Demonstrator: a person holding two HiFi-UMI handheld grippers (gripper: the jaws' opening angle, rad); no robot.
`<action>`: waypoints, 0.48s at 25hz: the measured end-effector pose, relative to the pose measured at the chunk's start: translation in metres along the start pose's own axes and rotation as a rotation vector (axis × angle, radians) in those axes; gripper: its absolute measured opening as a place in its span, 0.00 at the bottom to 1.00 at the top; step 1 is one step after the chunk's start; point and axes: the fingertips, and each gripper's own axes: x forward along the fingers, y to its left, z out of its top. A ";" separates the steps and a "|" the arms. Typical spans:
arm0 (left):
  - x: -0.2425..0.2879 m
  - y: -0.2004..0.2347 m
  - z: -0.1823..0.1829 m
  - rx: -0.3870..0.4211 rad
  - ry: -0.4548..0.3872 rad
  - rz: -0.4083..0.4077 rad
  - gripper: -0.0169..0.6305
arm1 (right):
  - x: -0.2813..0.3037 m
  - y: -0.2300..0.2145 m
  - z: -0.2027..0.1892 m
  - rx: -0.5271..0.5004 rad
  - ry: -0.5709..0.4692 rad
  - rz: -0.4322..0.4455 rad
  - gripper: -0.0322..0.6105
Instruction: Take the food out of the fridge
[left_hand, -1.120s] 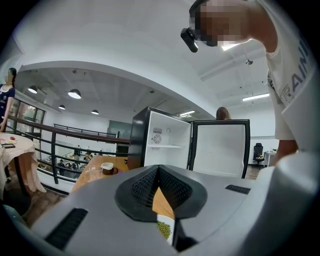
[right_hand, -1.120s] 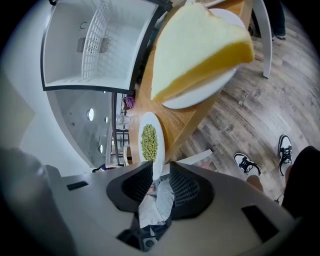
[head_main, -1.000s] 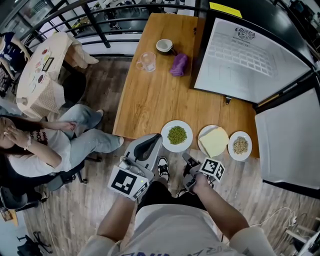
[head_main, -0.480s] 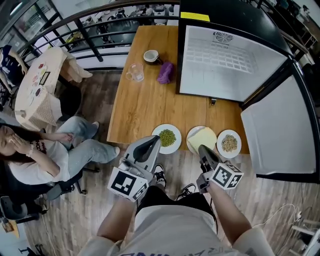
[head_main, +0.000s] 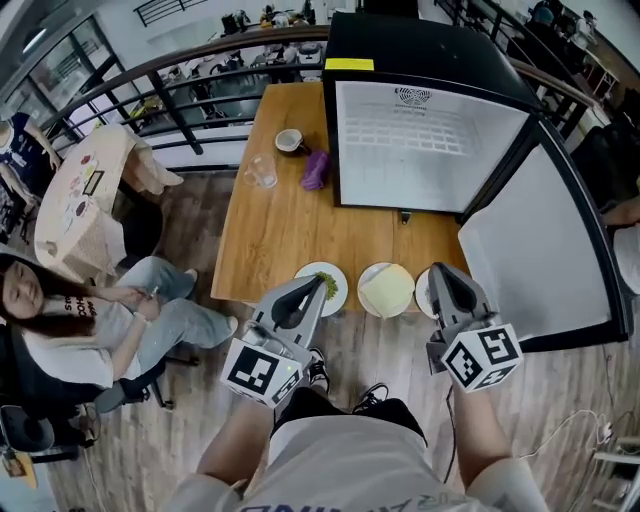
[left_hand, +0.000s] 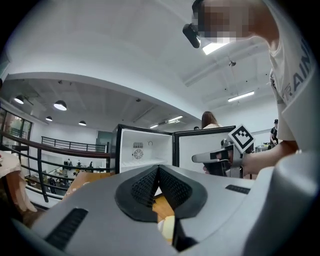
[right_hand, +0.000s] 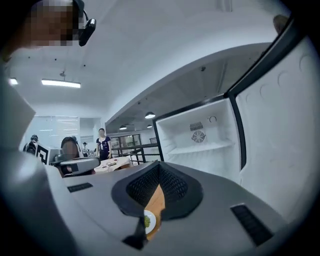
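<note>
On the near edge of the wooden table (head_main: 270, 230) stand a white plate of green peas (head_main: 327, 283) and a plate with a pale yellow slab (head_main: 387, 290). A third plate (head_main: 424, 294) is mostly hidden behind my right gripper. The black fridge (head_main: 430, 130) stands open behind them, its white inside bare (right_hand: 200, 140). My left gripper (head_main: 305, 290) hovers over the pea plate, shut on nothing (left_hand: 159, 169). My right gripper (head_main: 441, 276) is raised in front of the fridge door, shut and empty (right_hand: 160, 165). Part of the pea plate (right_hand: 149, 220) shows under its jaws.
The open fridge door (head_main: 530, 240) swings out at the right. A cup (head_main: 290, 140), a glass (head_main: 262, 172) and a purple cloth (head_main: 314, 168) sit at the table's far end. A person (head_main: 60, 310) sits to the left, near a round table (head_main: 85, 180) and a railing.
My right gripper has risen from below the table edge to in front of the fridge door and rolled upright. The left gripper has lifted slightly. The fridge now shows more fully.
</note>
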 end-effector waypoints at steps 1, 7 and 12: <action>0.001 0.000 0.005 0.006 -0.007 0.000 0.04 | -0.004 0.001 0.010 -0.012 -0.018 -0.001 0.08; 0.007 -0.014 0.025 0.026 -0.045 -0.024 0.04 | -0.018 0.002 0.036 -0.059 -0.075 -0.019 0.08; 0.009 -0.020 0.028 0.032 -0.050 -0.033 0.04 | -0.022 0.005 0.039 -0.082 -0.083 -0.017 0.08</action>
